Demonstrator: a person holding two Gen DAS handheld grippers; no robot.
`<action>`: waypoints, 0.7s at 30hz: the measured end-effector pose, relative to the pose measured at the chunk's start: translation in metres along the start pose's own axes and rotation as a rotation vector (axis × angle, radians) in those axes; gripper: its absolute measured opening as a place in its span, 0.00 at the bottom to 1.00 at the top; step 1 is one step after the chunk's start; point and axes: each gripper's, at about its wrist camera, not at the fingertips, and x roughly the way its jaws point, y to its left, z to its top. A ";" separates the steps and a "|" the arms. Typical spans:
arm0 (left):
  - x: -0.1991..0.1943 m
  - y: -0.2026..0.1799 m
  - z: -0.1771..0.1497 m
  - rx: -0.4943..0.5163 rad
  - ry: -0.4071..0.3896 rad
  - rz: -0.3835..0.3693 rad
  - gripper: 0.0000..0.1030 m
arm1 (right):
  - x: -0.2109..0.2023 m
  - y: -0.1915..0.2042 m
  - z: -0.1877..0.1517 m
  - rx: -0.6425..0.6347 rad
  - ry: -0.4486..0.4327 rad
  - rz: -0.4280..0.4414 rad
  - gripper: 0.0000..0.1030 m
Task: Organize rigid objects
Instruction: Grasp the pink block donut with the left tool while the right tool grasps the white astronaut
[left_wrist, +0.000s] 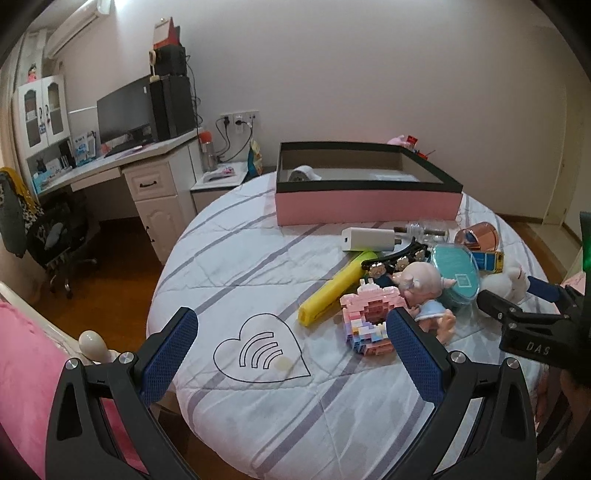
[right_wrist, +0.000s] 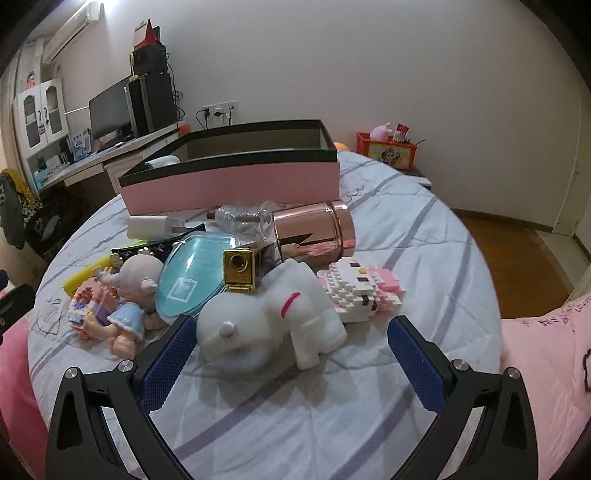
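One round bed (left_wrist: 258, 258), white w/ grey stripes, holds everything; a heart outline (left_wrist: 260, 349) is printed on the cover near the left gripper. At the far side sits the pink box (left_wrist: 365, 203) w/ black rim, open on top, a white item (left_wrist: 304, 172) lying in its left end. In front of the box is the clutter, all close together. Right view: white toy dog (right_wrist: 273, 325) on its side, a gold cube (right_wrist: 242, 271) resting on it; rose-gold can (right_wrist: 314, 229) lying flat behind; white-pink brick cat (right_wrist: 360, 290) just beside the dog's far side; teal oval case (right_wrist: 195, 273) leaning betw. dog and doll (right_wrist: 131, 295). Left view: yellow tube (left_wrist: 332, 291) lying diagonally, white charger (left_wrist: 369, 239) near the box, pink brick model (left_wrist: 369, 319) touching the doll. Left gripper (left_wrist: 291, 345) spread wide, nothing betw. its pads, right finger just in front of the brick model. Right gripper (right_wrist: 291, 360) also wide apart, empty, fingers flanking the dog's near end w/o touching. Desk (left_wrist: 122, 162) w/ monitor (left_wrist: 123, 110) stands well apart at left.
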 end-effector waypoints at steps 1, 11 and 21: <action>0.002 0.000 0.000 0.001 0.005 0.000 1.00 | 0.001 -0.002 0.000 0.004 0.004 0.015 0.94; 0.014 0.003 -0.003 -0.015 0.047 -0.018 1.00 | -0.004 -0.009 -0.006 -0.001 -0.005 0.085 0.75; 0.026 -0.028 -0.008 -0.012 0.082 -0.114 1.00 | -0.010 -0.022 -0.010 0.026 -0.008 0.090 0.75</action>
